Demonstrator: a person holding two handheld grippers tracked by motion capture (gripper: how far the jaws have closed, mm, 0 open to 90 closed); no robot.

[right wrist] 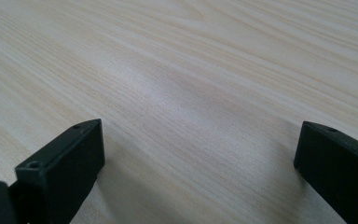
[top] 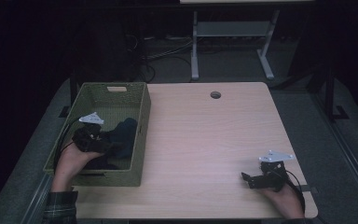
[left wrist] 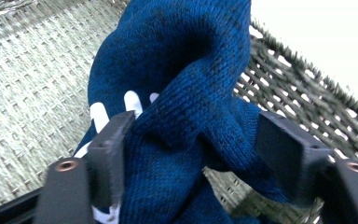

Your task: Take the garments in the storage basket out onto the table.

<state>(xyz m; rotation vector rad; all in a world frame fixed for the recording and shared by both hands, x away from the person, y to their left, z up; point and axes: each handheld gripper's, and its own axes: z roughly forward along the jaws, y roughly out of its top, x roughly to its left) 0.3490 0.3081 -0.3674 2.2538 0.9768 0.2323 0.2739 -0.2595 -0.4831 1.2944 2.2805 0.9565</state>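
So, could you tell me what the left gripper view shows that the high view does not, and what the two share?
The left gripper view alone shows the blue knitted cloth bunched between the left gripper's open jaws, and white pieces beside the cloth. The high view alone shows the wooden table, its round hole, and the right gripper low over the table's near right corner. Both show the woven green basket, with the cloth lying inside it.

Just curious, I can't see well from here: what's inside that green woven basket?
A dark blue knitted cloth lies in the basket, with the left hand-held gripper around it. Small white bits peek beside it; whatever lies under the cloth is covered.
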